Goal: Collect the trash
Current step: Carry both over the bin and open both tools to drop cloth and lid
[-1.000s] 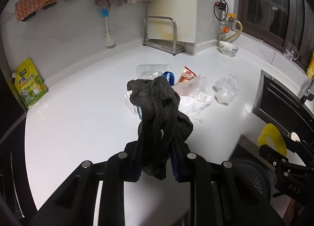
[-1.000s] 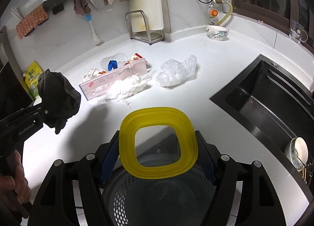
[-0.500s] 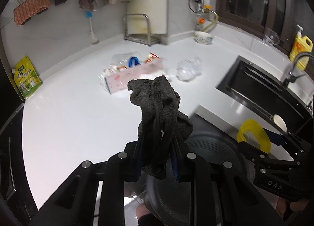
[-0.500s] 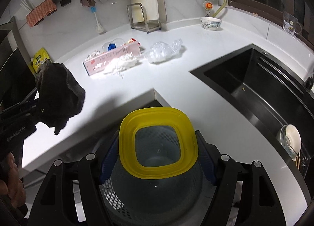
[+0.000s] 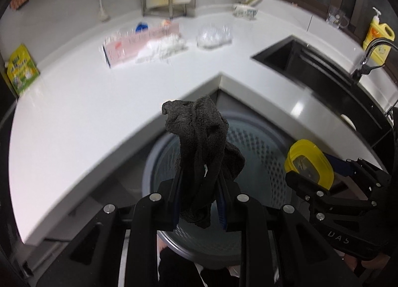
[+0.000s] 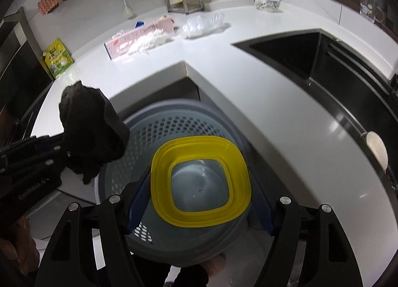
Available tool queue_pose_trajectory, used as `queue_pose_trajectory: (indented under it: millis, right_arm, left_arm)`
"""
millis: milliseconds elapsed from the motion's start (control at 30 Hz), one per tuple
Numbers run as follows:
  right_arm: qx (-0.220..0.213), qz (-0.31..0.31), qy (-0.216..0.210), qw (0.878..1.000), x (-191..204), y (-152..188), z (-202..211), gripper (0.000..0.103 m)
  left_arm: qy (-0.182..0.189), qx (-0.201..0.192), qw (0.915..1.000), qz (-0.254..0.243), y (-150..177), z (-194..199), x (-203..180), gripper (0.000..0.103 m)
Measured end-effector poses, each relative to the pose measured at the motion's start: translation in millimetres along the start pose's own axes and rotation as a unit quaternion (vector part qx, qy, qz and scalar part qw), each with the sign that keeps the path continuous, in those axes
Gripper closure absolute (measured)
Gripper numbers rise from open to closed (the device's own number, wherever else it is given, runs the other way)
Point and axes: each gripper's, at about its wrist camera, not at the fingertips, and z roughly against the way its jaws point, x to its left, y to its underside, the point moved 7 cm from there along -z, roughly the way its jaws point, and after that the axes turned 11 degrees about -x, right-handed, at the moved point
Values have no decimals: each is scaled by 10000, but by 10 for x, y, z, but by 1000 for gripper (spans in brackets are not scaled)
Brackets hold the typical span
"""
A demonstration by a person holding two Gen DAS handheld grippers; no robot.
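The left gripper (image 5: 199, 197) is clamped tight on a dark rag (image 5: 199, 152), pinched low so most of the soft cloth slumps above and around its fingers. The right gripper (image 6: 200, 202) is closed across a yellow-rimmed lid (image 6: 200, 182), gripped at opposite edges. Both hang over the grey perforated bin (image 6: 174, 125) below the counter corner. The rag looks light and limp (it should fall free once released, though terry may snag on the pads); the lid seems stiff, smooth plastic, best held by its rim.
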Motion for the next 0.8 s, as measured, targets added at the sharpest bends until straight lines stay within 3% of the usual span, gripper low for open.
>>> queue_pose_trajectory:
  millis: [400, 800]
  right_arm:
    - [510, -2, -232, 9984, 37, 361, -449, 33]
    - [711, 31, -257, 9971, 86, 401, -731, 33]
  left_arm:
    - [-102, 666, 9973, 281, 469, -387, 62, 79]
    - [-104, 819, 9957, 421, 627, -584, 188, 77]
